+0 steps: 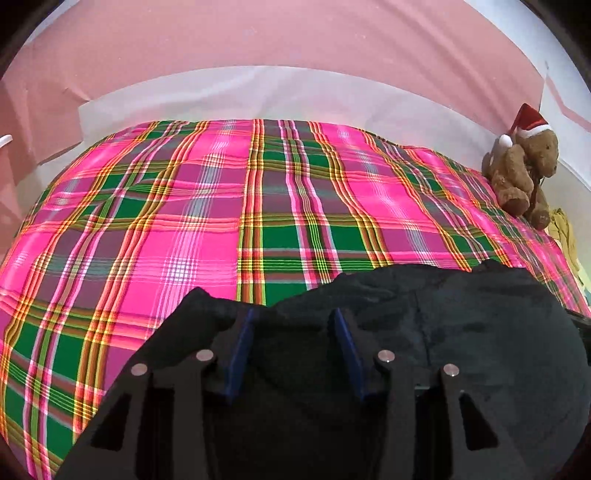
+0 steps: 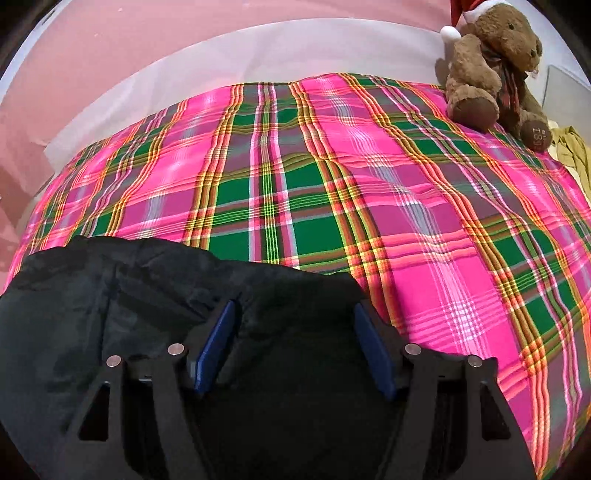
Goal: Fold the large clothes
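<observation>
1. Left wrist view: we see the left gripper (image 1: 293, 325) low in frame, its two blue pads (image 1: 242, 350) standing apart with black fabric in the gap between them.
2. The dark garment (image 1: 461, 332) fills the lower right of this view, lying on the plaid bedspread (image 1: 184, 221); its far edge runs bumpy across the frame, with a raised corner just left of the left pad.
3. We can't tell if the pads actually press the cloth; the fabric sits between and under them, no clear pinch visible.
4. Background here: a teddy bear (image 1: 524, 170) in a red Santa hat sits at the bedspread's far right edge, a yellowish cloth (image 1: 563, 229) just beside it, a white sheet (image 1: 258, 92) beyond the plaid, and a pink wall (image 1: 258, 33) behind.
5. Right wrist view: the right gripper (image 2: 299, 325) also shows its blue pads (image 2: 218, 343) spread apart, wider than the left pair looks, with the dark garment (image 2: 92, 295) bunched in between.
6. Here the garment covers the lower left, wrinkled, its far edge curving from left down toward the right pad; plaid bedspread (image 2: 443, 240) is bare to the right.
7. Again no clamp we can confirm; the jaws stand apart around the cloth.
8. The teddy bear (image 2: 491, 70) sits top right, near the yellowish cloth (image 2: 572, 151), well apart from the garment.
</observation>
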Available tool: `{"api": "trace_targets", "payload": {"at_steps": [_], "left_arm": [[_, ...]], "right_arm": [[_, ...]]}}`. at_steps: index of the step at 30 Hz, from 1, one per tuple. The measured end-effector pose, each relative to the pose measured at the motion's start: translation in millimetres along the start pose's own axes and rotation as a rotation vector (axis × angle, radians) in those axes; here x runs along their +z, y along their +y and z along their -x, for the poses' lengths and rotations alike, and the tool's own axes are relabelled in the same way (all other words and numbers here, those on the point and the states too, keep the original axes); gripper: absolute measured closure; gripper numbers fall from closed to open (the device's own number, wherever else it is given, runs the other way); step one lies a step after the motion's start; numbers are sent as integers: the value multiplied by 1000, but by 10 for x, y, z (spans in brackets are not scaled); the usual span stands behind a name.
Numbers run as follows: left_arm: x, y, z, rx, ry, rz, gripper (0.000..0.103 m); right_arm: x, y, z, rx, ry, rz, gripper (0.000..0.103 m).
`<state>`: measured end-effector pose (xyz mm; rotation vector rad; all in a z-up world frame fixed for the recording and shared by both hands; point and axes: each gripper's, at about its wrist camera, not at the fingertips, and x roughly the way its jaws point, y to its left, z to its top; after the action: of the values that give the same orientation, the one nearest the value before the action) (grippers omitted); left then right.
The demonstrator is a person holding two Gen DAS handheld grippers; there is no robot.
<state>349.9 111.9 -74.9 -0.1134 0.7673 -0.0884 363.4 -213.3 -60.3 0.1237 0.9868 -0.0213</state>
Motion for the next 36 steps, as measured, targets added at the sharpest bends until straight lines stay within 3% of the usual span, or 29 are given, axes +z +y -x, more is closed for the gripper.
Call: {"api": "trace_targets", "payload": {"at_steps": [7, 9, 11, 12, 16, 19, 23, 29, 33, 36], "left_arm": [[36, -7, -5, 8, 12, 0, 56], [110, -12, 102, 17, 34, 2, 60], [171, -37, 335, -9, 11, 15, 61], [208, -72, 466, -22, -7, 19, 61], [320, -402, 809, -122, -57, -3, 61], [319, -811, 738, -189, -41, -91, 60], [207, -1010, 116, -170, 118, -103, 60], [111, -982, -244, -146, 134, -82, 60], [16, -1044, -283, -125, 113, -93, 60], [97, -1024, -203, -129, 141, -88, 63]], "right_arm": [[5, -10, 19, 0, -17, -19, 37], [64, -20, 181, -8, -2, -21, 38], [84, 47, 453, -10, -59, 1, 38], [105, 110, 697, 14, -116, 6, 38], [147, 446, 1142, 117, -200, 47, 38], [124, 714, 937, 148, -132, 104, 38], [53, 678, 376, 127, 4, 90, 38], [34, 708, 87, 89, 13, 108, 38], [-6, 633, 4, 84, -9, 97, 38], [27, 607, 104, 91, -17, 90, 39]]}}
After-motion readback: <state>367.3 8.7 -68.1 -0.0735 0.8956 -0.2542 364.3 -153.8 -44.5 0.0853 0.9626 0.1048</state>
